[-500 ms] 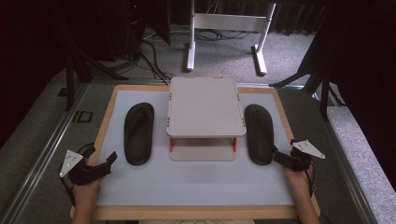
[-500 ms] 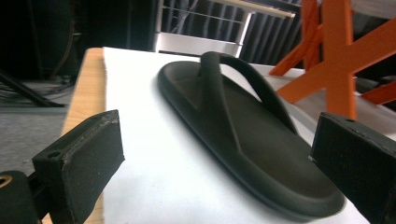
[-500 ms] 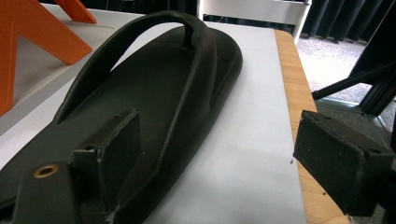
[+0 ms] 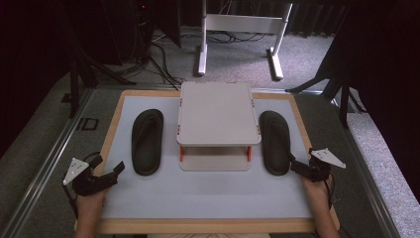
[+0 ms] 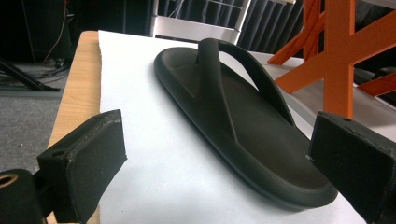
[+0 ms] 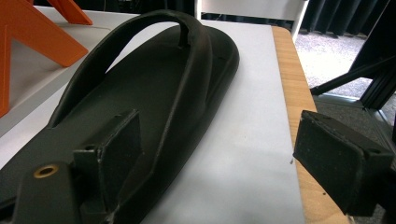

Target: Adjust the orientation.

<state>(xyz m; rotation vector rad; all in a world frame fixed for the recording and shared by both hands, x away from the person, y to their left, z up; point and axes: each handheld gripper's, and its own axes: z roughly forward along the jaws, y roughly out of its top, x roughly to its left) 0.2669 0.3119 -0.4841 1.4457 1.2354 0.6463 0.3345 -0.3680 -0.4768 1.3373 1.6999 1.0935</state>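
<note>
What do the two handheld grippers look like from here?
Both are black. The left gripper and right gripper each carry a pale grey three-cornered plate on top. The jaws end in thick, black, blocky pads with a rough, foam-like face. Bare hands hold them; no sleeves show.

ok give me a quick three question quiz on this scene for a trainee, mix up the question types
1. True or false: the left gripper is shut on the left flip-flop.
2. Which stands between the two flip-flops? A) a two-tier rack B) a bowl C) a box
3. Fill in: the right gripper is open, with one of its fingers over the right flip-flop's ____ end.

Key: 1 false, it is open and short of the flip-flop; 2 A; 3 heel.
</note>
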